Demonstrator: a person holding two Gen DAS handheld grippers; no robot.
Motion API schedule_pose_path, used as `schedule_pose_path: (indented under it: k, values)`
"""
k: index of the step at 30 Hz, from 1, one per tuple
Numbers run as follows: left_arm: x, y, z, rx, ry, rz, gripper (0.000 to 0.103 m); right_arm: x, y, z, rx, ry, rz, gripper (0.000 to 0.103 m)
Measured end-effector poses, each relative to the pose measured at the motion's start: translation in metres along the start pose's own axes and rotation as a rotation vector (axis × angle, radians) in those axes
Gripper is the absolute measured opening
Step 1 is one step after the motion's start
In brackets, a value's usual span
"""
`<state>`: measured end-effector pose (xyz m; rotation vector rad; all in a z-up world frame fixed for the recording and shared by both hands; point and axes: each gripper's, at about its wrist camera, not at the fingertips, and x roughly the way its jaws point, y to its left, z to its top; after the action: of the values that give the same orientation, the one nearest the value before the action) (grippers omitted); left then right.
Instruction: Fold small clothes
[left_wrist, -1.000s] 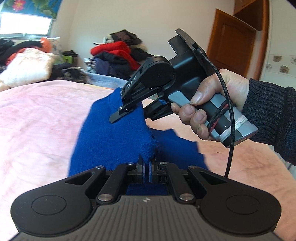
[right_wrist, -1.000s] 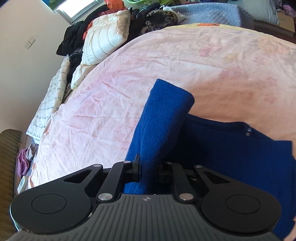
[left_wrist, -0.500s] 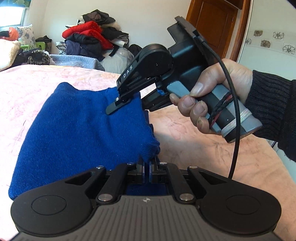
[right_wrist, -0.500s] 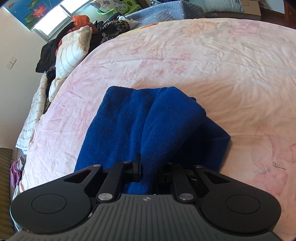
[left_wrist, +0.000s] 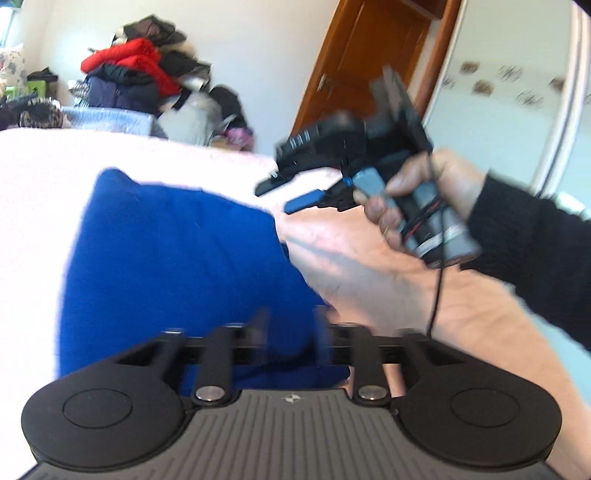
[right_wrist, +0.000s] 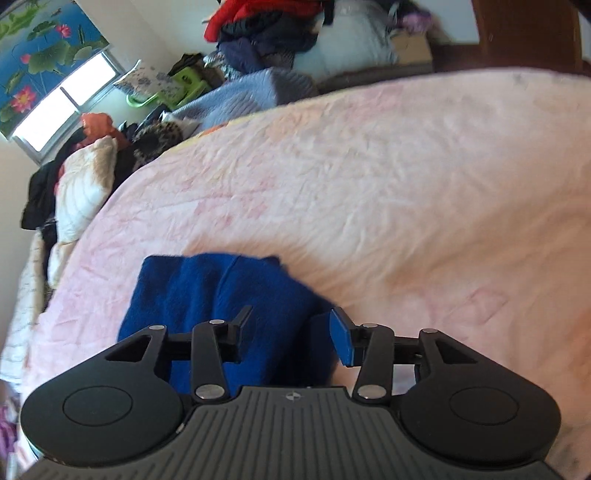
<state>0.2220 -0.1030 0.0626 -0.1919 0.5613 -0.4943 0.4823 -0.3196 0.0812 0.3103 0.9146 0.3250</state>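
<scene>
A blue knitted garment (left_wrist: 173, 251) lies folded on the pink bedsheet (left_wrist: 33, 177). It also shows in the right wrist view (right_wrist: 221, 295). My left gripper (left_wrist: 291, 325) is open, its blurred fingers standing apart around the garment's near edge. My right gripper (right_wrist: 291, 328) is open just above the garment's near edge and holds nothing. In the left wrist view the right gripper (left_wrist: 280, 195) hovers to the right of the garment, above the sheet, jaws apart.
The bed (right_wrist: 406, 184) stretches wide to the right of the garment. A heap of clothes (left_wrist: 140, 77) sits beyond the bed by the wall. Pillows and bedding (right_wrist: 81, 188) lie at the left. A wooden door (left_wrist: 369, 62) stands at the back right.
Both grippers have opened and let go of the blue garment, which now lies folded on the sheet. The right gripper has drawn back to the right and upward.
</scene>
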Motion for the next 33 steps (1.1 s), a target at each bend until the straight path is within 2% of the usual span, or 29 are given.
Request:
schedule_pose_path:
  k: [2,3,4,7,9,11,12,15,18,22,24,26,28,30,33]
  values:
    - [-0.021,0.011,0.007,-0.01,-0.101,0.063,0.086,-0.009,0.013,-0.002,-0.061,-0.087,-0.009,0.05]
    - [-0.025,0.015,0.011,0.001,-0.157,0.119,0.088,-0.007,0.02,-0.003,-0.078,-0.095,0.034,0.055]
    - [-0.021,0.019,0.017,0.026,-0.177,0.158,0.088,-0.001,0.026,-0.003,-0.083,-0.081,0.082,0.063]
    - [0.016,0.025,0.023,0.146,-0.093,0.219,0.087,0.029,0.045,-0.003,-0.084,-0.012,0.132,0.063]
    - [0.043,0.026,0.014,0.221,-0.009,0.254,0.087,0.043,0.057,-0.006,-0.117,0.004,0.111,0.063]
    - [0.062,0.026,0.001,0.274,0.069,0.277,0.087,0.055,0.062,-0.012,-0.153,0.047,0.046,0.062]
    - [0.065,0.027,-0.006,0.28,0.089,0.278,0.086,0.063,0.056,-0.017,-0.137,0.089,0.039,0.062]
    - [0.06,0.038,-0.007,0.21,0.093,0.245,0.086,0.055,0.049,-0.033,-0.173,0.041,0.091,0.062]
    - [0.046,0.047,-0.001,0.17,0.065,0.229,0.085,0.032,0.039,-0.036,-0.051,0.006,0.108,0.066]
    - [-0.006,0.057,-0.001,0.093,-0.03,0.236,0.086,-0.033,0.008,-0.068,0.164,-0.063,0.3,0.067]
    - [-0.024,0.069,-0.002,0.0,-0.026,0.245,0.086,-0.057,-0.012,-0.096,0.258,-0.042,0.373,0.059]
    - [-0.035,0.08,-0.008,-0.094,0.008,0.264,0.086,-0.074,-0.032,-0.126,0.349,-0.016,0.407,0.041]
    - [-0.038,0.086,-0.016,-0.148,0.045,0.308,0.086,-0.082,-0.044,-0.15,0.416,0.004,0.395,0.041]
    - [-0.04,0.085,-0.026,-0.138,0.054,0.338,0.086,-0.081,-0.049,-0.168,0.484,0.031,0.421,0.041]
    - [-0.04,0.07,-0.033,-0.044,0.064,0.359,0.085,-0.075,-0.044,-0.185,0.53,0.054,0.445,0.041]
